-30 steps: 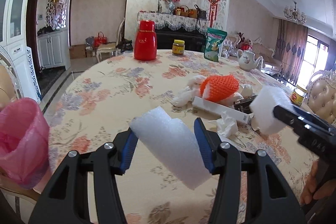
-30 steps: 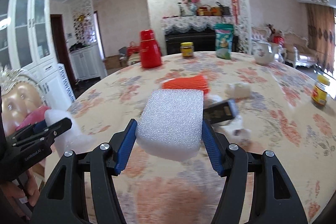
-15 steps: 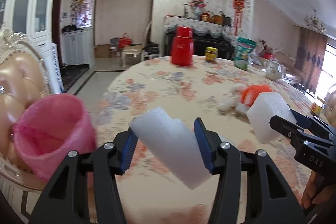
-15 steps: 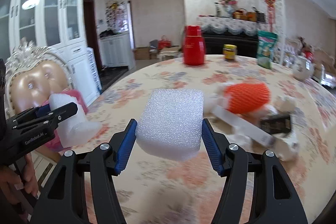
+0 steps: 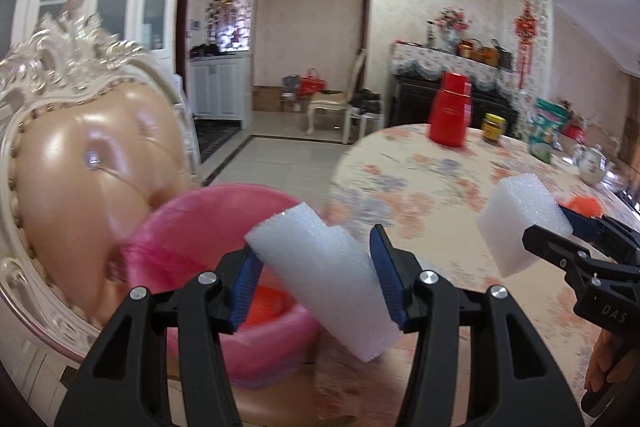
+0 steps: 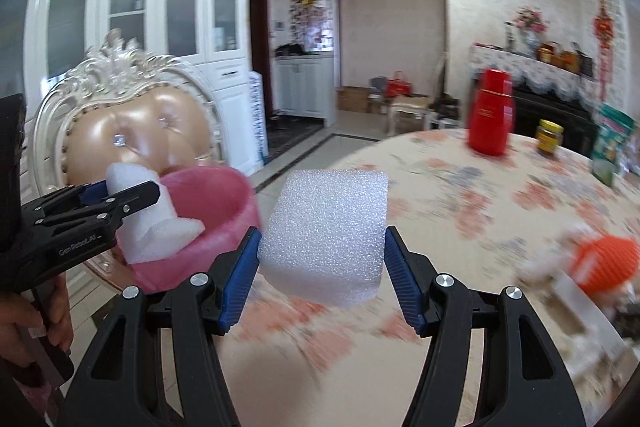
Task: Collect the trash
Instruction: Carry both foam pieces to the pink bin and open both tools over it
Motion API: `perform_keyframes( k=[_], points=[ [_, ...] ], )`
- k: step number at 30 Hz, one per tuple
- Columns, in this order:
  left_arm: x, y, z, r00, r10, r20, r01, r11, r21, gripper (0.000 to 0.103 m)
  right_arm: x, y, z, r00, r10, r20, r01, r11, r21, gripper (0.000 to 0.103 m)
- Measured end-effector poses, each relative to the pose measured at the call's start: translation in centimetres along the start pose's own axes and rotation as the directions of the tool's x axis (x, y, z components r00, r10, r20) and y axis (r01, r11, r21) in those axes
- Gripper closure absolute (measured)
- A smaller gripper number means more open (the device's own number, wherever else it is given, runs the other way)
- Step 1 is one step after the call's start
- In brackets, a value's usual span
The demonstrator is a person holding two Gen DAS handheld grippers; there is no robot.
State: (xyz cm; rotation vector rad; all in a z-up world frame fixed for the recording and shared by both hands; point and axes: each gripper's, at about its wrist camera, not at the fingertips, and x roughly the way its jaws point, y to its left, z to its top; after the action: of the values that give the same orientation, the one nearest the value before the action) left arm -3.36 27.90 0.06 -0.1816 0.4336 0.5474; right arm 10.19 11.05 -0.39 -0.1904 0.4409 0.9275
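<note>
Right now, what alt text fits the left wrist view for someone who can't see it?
The left gripper clamps a white foam piece above a pink-lined bin beside a floral-clothed table. At right, the right gripper holds a foam block.

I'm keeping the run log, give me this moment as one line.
left gripper: shut on notched foam piece above pink bin | right gripper: shut on foam block above table edge | nothing dropped yet
</note>
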Motion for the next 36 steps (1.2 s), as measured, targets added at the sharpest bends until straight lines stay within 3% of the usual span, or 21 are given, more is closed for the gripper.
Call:
perform_keyframes(
  k=[8,17,18,23,28,31,36],
  points=[
    [4.3,6.3,0.9,0.996,0.082,-0.038,-0.083,0.996,-0.025,0.051,5.8,4.9,2.6,0.994,0.113,-0.007,-0.113,0.991,-0.077,0.043],
    [8.3,9.3,0.4,0.989,0.125,-0.074,-0.128,0.991,-0.04,0.049,10.8,7.5,3.2,0.982,0.181,-0.05,-0.185,0.979,-0.091,0.043],
    [8.6,9.6,0.3,0.988,0.132,-0.078,-0.135,0.99,-0.039,0.047,11.4,7.7,3.2,0.981,0.187,-0.057,-0.192,0.977,-0.09,0.043],
    [8.7,11.1,-0.3,0.986,0.158,-0.053,-0.161,0.985,-0.055,0.021,13.7,8.9,3.2,0.972,0.22,-0.081,-0.227,0.969,-0.097,0.043],
    [7.6,12.4,-0.1,0.982,0.189,-0.029,-0.19,0.979,-0.079,0.019,15.3,9.9,3.3,0.961,0.257,-0.101,-0.265,0.96,-0.088,0.042],
    [6.2,12.9,0.0,0.977,0.212,-0.009,-0.211,0.974,-0.087,0.016,15.8,10.5,3.2,0.957,0.268,-0.108,-0.278,0.956,-0.089,0.027],
    [3.7,12.8,-0.2,0.967,0.256,0.018,-0.253,0.964,-0.087,0.005,14.7,10.5,3.2,0.96,0.264,-0.092,-0.272,0.959,-0.082,0.026]
  ],
)
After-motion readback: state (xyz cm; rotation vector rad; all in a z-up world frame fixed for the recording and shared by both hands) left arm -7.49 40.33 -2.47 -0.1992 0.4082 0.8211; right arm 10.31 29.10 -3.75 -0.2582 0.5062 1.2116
